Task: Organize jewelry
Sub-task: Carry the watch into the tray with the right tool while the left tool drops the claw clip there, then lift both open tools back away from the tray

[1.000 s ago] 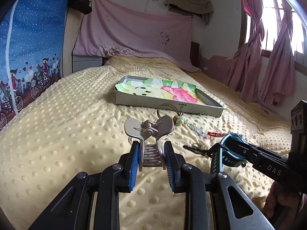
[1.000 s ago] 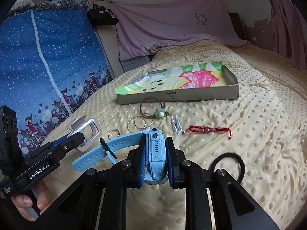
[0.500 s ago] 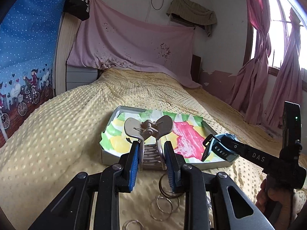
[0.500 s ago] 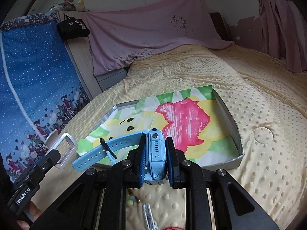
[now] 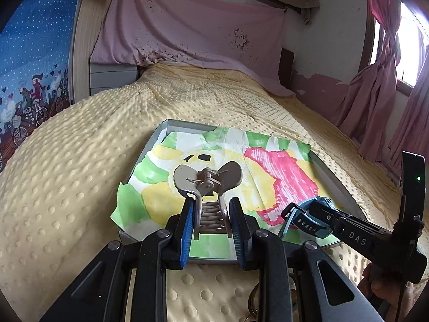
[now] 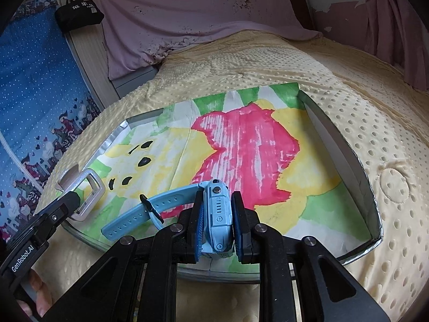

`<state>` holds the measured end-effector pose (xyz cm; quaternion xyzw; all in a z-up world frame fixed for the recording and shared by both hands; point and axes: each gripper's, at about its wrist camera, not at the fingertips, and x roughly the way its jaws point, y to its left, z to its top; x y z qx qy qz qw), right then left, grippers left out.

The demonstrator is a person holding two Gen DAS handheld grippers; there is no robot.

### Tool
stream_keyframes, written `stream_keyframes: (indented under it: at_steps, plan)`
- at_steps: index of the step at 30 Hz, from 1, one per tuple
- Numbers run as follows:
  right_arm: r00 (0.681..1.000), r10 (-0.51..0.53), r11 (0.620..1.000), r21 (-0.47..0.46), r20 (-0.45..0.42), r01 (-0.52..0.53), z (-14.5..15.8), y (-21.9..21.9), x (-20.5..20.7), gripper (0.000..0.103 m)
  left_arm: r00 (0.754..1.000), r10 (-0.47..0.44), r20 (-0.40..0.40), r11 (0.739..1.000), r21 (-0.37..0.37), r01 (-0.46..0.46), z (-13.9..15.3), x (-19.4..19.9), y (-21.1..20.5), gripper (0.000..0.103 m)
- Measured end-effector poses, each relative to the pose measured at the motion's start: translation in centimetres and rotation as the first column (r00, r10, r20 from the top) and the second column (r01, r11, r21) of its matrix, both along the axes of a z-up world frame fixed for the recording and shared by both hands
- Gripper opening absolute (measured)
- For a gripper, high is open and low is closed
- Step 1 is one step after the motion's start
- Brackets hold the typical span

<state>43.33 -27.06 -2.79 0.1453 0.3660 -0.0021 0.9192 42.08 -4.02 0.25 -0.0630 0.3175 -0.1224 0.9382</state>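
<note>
We see a beige claw hair clip (image 5: 207,185), teeth toward the camera and its two rounded wings spread, pinched by the left hand-held gripper (image 5: 210,228) above the near left of a shallow grey tray (image 6: 356,161) lined with painted paper; a light blue watch (image 6: 214,212) stands on edge in the right hand-held gripper (image 6: 216,228), its perforated strap trailing left over the tray

One tray (image 5: 331,178), one hair claw clip (image 5: 207,185), one blue watch (image 6: 214,212), two tools, left (image 5: 210,232), right (image 6: 218,225)
</note>
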Motion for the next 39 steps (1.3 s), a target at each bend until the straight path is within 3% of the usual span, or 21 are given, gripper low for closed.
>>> stream_keyframes:
  at_steps: [9,11,14,16,17,21,22,23,25,27,29,34,39]
  plan:
    - [1.0,0.013,1.0,-0.012,-0.023,-0.013,0.0,-0.2,-0.2,0.019,0.999,0.008,-0.053,1.0,-0.02,-0.009,-1.4,-0.1,0.4,0.025]
    - [1.0,0.023,1.0,-0.011,-0.022,-0.023,0.1,-0.3,-0.5,0.021,0.998,0.003,-0.058,1.0,-0.021,-0.004,-1.3,-0.2,0.4,0.029]
    - [1.0,0.024,1.0,-0.02,-0.016,-0.024,0.6,-0.6,-1.3,0.026,0.999,0.015,-0.044,1.0,-0.003,-0.015,-1.0,-0.8,0.3,0.039]
    - [1.0,0.022,0.999,-0.031,-0.007,-0.022,0.9,-0.8,-2.0,0.031,0.999,0.033,-0.021,0.999,0.006,-0.032,-0.6,-1.4,0.4,0.061]
    - [1.0,0.02,0.999,-0.034,0.004,-0.02,1.1,-1.0,-2.5,0.034,0.999,0.043,-0.004,0.999,0.006,-0.043,-0.4,-1.8,0.5,0.064]
    - [0.996,0.011,1.0,-0.024,0.091,-0.009,2.4,-1.7,-5.3,0.047,0.998,0.057,0.025,0.998,0.002,-0.057,0.3,-3.2,1.0,0.065]
    - [0.993,0.009,1.0,-0.026,0.118,-0.006,2.8,-1.8,-6.1,0.056,0.998,0.061,0.033,0.998,-0.002,-0.061,0.6,-3.7,1.2,0.067]
    - [0.989,0.009,1.0,-0.029,0.144,-0.004,3.3,-1.9,-6.9,0.066,0.997,0.065,0.046,0.998,-0.005,-0.065,0.8,-4.2,1.4,0.07]
    - [0.979,0.007,0.999,-0.033,0.201,0.0,4.2,-2.0,-8.7,0.075,0.993,0.079,0.084,0.997,-0.005,-0.079,1.4,-5.5,1.8,0.084]
    - [0.968,0.002,0.999,-0.038,0.251,0.008,5.2,-2.0,-10.6,0.08,0.989,0.086,0.123,0.996,-0.004,-0.086,2.1,-6.9,2.3,0.088]
    - [0.955,-0.011,0.999,-0.034,0.298,0.022,6.0,-2.1,-12.7,0.094,0.984,0.095,0.149,0.995,-0.004,-0.095,2.8,-8.3,2.9,0.096]
    - [0.915,-0.044,0.998,-0.025,0.401,0.059,7.9,-2.0,-18.3,0.102,0.966,0.114,0.234,0.994,-0.028,-0.11,4.2,-12.5,4.4,0.103]
    - [0.891,-0.06,0.996,-0.038,0.45,0.086,9.4,-1.0,-23.1,0.102,0.949,0.091,0.302,0.995,0.016,-0.101,5.2,-16.7,5.0,0.103]
